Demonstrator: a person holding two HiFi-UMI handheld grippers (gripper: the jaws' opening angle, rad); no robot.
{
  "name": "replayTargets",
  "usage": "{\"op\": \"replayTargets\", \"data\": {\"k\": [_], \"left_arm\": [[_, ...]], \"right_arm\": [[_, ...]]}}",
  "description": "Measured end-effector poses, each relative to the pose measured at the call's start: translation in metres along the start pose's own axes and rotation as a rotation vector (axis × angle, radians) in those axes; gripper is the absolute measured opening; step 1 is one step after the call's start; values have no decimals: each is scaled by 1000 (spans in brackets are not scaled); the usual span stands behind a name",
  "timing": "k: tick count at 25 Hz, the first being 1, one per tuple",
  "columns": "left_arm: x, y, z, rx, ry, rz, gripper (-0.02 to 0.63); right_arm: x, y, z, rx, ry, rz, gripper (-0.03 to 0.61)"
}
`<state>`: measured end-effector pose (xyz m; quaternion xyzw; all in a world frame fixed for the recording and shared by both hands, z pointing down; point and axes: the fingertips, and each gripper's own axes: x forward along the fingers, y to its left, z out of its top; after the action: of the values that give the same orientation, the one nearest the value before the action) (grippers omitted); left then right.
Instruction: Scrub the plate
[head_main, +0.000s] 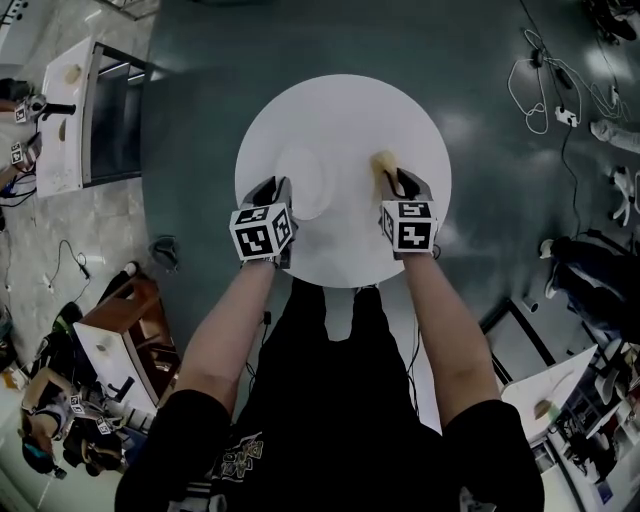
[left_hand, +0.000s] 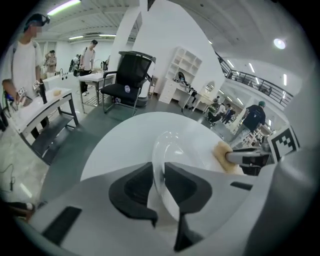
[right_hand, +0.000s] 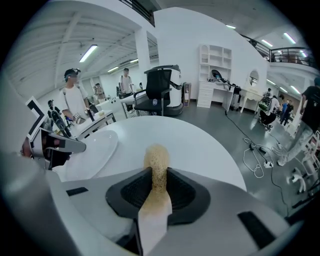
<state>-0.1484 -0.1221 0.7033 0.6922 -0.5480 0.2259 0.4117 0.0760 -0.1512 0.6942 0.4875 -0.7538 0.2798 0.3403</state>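
Left gripper view shows us the left gripper (left_hand: 159, 182) with jaws narrowly apart, the near rim of the clear plate (left_hand: 170, 150) between them with a slight gap at each pad. The plate rests on the round white counter (head_main: 340, 110). We see the right gripper (right_hand: 158, 187) with jaws clamped on a tan sponge (right_hand: 156, 160), near the plate

You have no words or numbers to read here. The left cube (head_main: 262, 232) and the right cube (head_main: 411, 226) carry only black-and-white square markers, which are patterns and not letters. Your shirt (head_main: 330, 430) bears a pale print low on its front, too small and blurred to make out. The chair (left_hand: 131, 75) in the left gripper view has a small badge on its back — that cannot be read either.
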Motion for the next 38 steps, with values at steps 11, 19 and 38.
{"op": "replayTargets", "data": {"k": [11, 19, 38], "left_arm": [[-4, 12, -2, 54, -5, 67, 81], [-26, 1, 17, 99, -88, 85, 81], [-98, -59, 15, 82, -185, 33, 19]], "right_arm": [[1, 2, 7, 28, 3, 41, 107], [-24, -2, 32, 11, -83, 68, 126], [-84, 4, 38, -25, -152, 130, 26]]}}
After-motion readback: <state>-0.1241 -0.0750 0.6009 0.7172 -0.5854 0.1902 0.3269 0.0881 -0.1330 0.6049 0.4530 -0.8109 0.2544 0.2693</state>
